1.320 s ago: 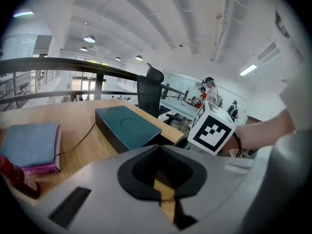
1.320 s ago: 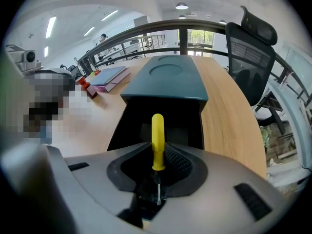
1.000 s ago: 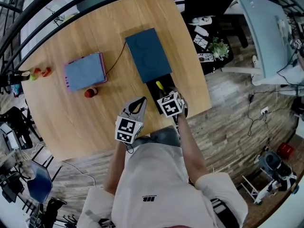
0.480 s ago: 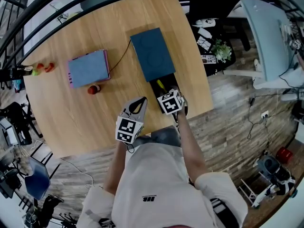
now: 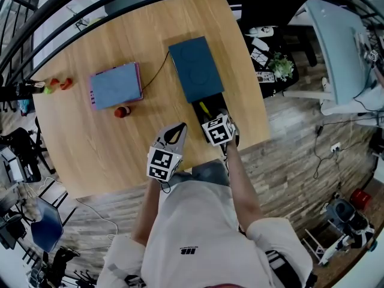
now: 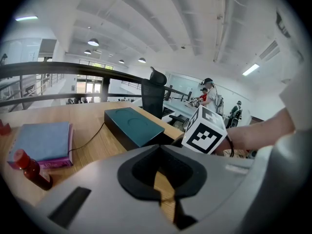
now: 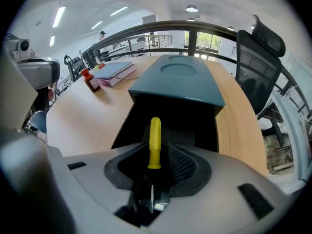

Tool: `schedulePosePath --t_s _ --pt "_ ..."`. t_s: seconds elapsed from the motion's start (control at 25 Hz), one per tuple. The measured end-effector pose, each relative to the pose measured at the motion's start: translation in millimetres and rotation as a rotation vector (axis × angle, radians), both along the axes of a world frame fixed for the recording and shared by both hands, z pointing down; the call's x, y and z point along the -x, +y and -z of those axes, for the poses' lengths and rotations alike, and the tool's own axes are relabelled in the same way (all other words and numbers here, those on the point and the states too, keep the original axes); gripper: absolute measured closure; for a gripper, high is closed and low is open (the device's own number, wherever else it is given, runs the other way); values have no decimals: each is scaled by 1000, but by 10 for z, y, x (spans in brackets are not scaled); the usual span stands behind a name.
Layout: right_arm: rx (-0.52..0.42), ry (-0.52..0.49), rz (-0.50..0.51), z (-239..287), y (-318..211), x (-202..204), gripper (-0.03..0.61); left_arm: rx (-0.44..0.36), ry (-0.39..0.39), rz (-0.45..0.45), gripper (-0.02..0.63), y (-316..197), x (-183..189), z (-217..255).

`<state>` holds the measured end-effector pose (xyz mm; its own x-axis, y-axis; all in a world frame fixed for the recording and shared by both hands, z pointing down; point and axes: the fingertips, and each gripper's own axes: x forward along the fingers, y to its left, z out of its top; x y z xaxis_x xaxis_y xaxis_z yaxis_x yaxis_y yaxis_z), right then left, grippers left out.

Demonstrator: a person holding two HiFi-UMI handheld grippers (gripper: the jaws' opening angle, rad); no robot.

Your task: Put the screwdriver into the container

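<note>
Since a second ago the right gripper [image 5: 210, 116] has barely shifted at the near right edge of the table [image 5: 90, 143] and stays at the open end of the container [image 5: 195, 68]. Its jaws are opening. The screwdriver [image 7: 155, 141] lies between them with its yellow handle pointing away from the person, and the ribbed pad on one side stands just off the handle rather than pressing it. The handle sits inside the black open compartment [image 5: 213, 102] that sticks out from under the container's dark teal lid.

The container itself runs from the middle of the table toward that near right edge. The left gripper [image 6: 163, 182] hovers at the near edge, just left of the right one — its jaws are drawn almost together, with only a thin wedge of wooden tabletop showing between them and nothing in its grasp.

Toward the left edge lies a blue book [image 5: 115, 86], with a small red bottle [image 5: 122, 111] just beside its near side.
</note>
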<state>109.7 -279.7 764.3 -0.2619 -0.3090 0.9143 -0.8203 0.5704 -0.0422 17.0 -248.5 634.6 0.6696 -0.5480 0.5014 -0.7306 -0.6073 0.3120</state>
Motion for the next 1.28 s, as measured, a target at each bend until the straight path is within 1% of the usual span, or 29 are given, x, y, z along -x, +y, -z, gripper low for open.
schedulePosePath --t_s 0.32,0.48,0.56,0.68,0.88,1.08,1.28 --pt "-59 3 -24 231 52 -73 456 -29 3 -22 607 45 -14 100" --pt "-114 -12 -33 445 132 -118 457 -51 3 -42 607 60 -25 189" --pt "-151 -26 -46 577 185 -162 465 -64 1 -55 607 74 -34 231" --pt "-212 -74 -102 794 286 -234 487 -83 0 -75 607 115 -48 293" --pt "-349 -149 -189 1278 434 -363 531 -132 7 -103 607 159 -42 475" --pt "-466 -192 -255 1735 677 -448 583 -173 13 -131 607 263 -14 671" --pt "-566 -251 -270 2109 920 -392 583 -200 25 -152 607 397 24 790"
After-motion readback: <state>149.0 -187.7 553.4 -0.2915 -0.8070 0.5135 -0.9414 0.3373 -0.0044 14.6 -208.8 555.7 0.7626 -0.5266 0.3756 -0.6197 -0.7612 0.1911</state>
